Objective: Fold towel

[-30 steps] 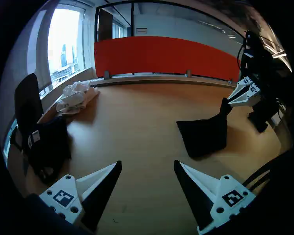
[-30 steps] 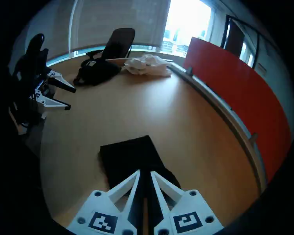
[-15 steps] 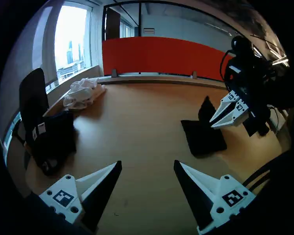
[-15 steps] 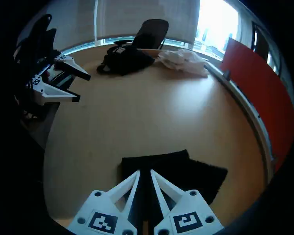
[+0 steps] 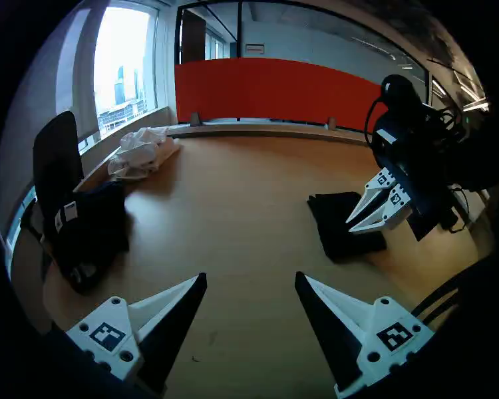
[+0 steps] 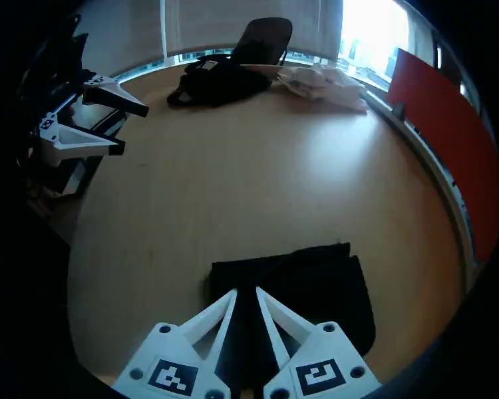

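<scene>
- Black towel (image 6: 303,286): folded into a flat, squarish pad with slightly uneven edges, lying near the counter (image 6: 249,173) edge.
- Right gripper (image 6: 246,296): fingers narrow, pinching the towel's near edge.
- Left gripper (image 5: 249,276): fingers wide, holding nothing, over bare counter, well apart from the towel.

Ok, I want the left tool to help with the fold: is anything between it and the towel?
Nothing visible. Bare table lies between the left tool and the towel. The right tool is shut on the towel, off to the side of that path.
</scene>
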